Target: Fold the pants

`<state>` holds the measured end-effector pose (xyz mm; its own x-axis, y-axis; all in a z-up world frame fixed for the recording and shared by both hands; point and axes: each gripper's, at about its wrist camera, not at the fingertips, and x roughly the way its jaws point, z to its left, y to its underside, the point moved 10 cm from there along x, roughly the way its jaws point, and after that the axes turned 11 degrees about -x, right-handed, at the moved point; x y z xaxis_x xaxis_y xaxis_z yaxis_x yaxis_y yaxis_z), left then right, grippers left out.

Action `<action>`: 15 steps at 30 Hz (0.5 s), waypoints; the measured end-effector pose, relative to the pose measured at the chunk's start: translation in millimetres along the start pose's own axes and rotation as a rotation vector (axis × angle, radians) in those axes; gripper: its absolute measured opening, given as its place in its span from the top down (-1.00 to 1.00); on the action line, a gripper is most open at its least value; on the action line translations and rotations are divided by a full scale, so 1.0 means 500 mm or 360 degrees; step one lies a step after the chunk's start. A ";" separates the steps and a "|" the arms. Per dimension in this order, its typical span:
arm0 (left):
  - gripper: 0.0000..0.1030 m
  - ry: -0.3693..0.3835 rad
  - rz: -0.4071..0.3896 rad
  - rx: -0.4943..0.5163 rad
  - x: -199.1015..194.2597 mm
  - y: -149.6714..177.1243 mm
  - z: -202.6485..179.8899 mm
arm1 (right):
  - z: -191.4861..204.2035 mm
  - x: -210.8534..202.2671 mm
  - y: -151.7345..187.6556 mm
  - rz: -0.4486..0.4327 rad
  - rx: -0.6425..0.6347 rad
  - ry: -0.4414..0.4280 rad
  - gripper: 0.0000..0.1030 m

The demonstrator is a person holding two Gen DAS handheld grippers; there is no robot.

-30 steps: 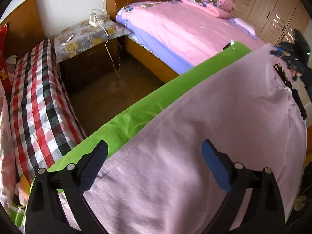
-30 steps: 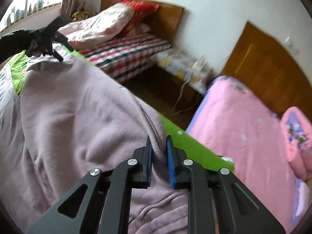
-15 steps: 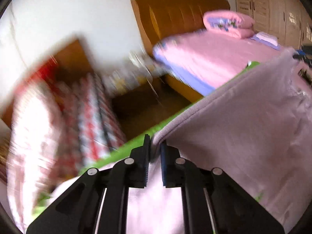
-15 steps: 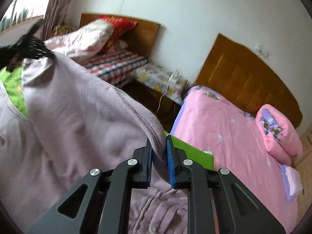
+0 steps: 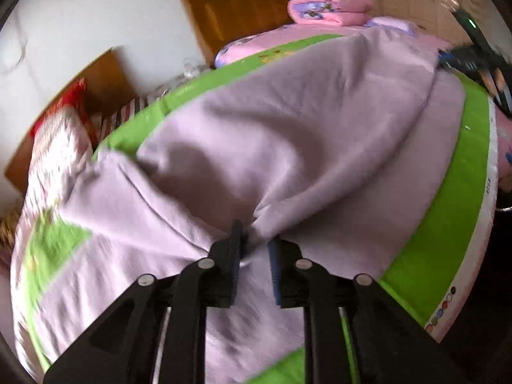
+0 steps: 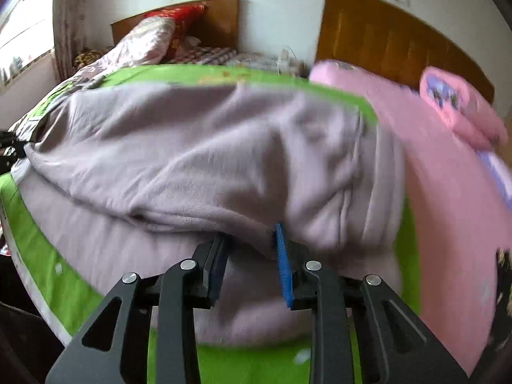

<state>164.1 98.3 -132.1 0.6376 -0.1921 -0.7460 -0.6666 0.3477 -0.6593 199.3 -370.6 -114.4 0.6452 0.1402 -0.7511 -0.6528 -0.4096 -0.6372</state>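
We held a claw in each hand over a pair of pale lilac pants [image 5: 288,134] spread across a bright green mat [image 5: 448,230]. What lay under the mat we could not see. The pants lay doubled over themselves, one layer of cloth draped on another, with the green showing around the edges.

The left claw [image 5: 254,256] had its jaws drawn nearly together on a bunched corner of the pants, and cloth filled the narrow gap between them. The right claw [image 6: 249,256] stood with its jaws further apart; an edge of the pants lay between them against the blue pad, but blur kept us from telling whether it gripped the cloth or merely touched it.

We judged that we were in the middle of a fold, with the carried edge brought low over the layer beneath. The next move seemed to call for laying that edge down square with the lower layer, letting go on both sides, and smoothing the creases that ran through the middle.

Along the white border of the mat [image 5: 488,185] in the left view ran a short line of dark print and a row of small coloured dots [image 5: 443,312], both too small to read. We saw no brand or label on the pants.
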 end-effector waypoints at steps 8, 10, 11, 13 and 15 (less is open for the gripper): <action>-0.88 0.0354 -0.0279 -0.0917 -0.127 -0.023 0.087 | -0.030 -0.113 0.019 -0.0290 0.0621 -0.0084 -0.53; -0.88 0.0467 -0.0282 -0.1230 -0.115 -0.010 0.110 | -0.035 -0.101 0.015 -0.0320 0.0774 -0.0184 -0.48; -0.88 0.0516 -0.0265 -0.1336 -0.110 0.000 0.110 | -0.035 -0.092 0.014 -0.0332 0.0831 -0.0215 -0.45; -0.88 0.0579 -0.0206 -0.1513 -0.080 0.013 0.116 | -0.044 -0.069 -0.001 -0.0316 0.0919 -0.0244 -0.43; -0.88 0.0574 -0.0149 -0.1571 -0.059 0.019 0.113 | -0.064 -0.032 -0.004 -0.0251 0.1058 -0.0257 -0.43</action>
<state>160.9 158.8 -111.2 0.6584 -0.4976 -0.5648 -0.7425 -0.5526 -0.3786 203.1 -400.8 -95.6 0.7188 0.3058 -0.6244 -0.6938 0.2574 -0.6726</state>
